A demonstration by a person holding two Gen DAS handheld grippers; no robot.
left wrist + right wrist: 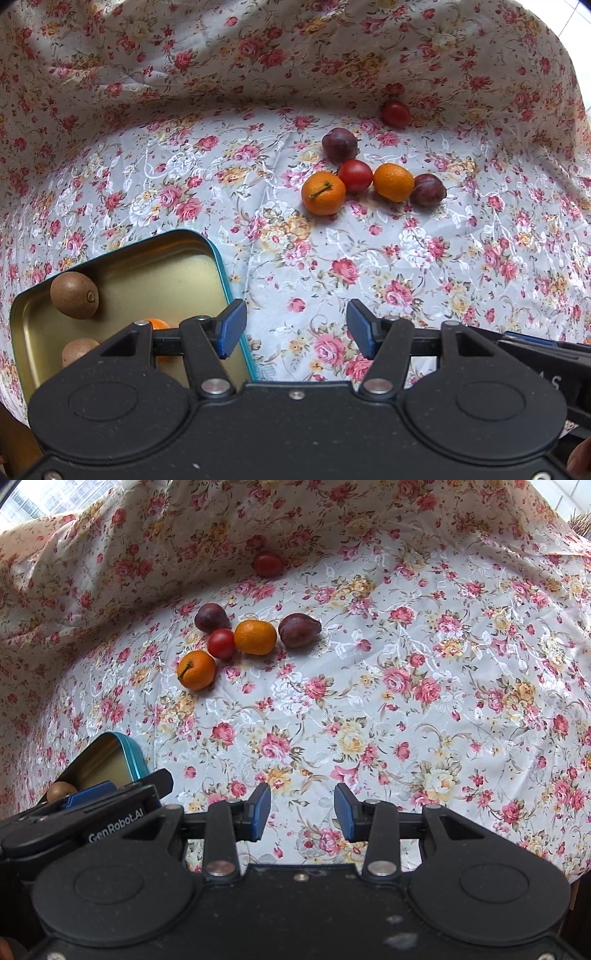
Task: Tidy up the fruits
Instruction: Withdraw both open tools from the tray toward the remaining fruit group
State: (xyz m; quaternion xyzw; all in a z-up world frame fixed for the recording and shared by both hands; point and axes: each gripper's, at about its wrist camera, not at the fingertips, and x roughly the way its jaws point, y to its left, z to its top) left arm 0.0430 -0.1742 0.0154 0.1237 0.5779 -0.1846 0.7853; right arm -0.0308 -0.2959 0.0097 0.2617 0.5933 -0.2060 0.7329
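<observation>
Open-jawed left gripper [296,328] hangs just beside the tin's rim [221,266].

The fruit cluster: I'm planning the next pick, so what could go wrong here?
The stemmed orange, red tomato and second orange look pressed together; a grab may roll neighbours across the cloth. The tin already holds two kiwis, crowding further drops.

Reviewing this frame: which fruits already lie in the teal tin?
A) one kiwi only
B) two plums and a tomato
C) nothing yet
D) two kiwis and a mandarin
D: the left wrist view shows the teal tin holding one kiwi by its far wall, a second kiwi nearer the camera, and a mandarin partly hidden behind the left gripper.
</observation>
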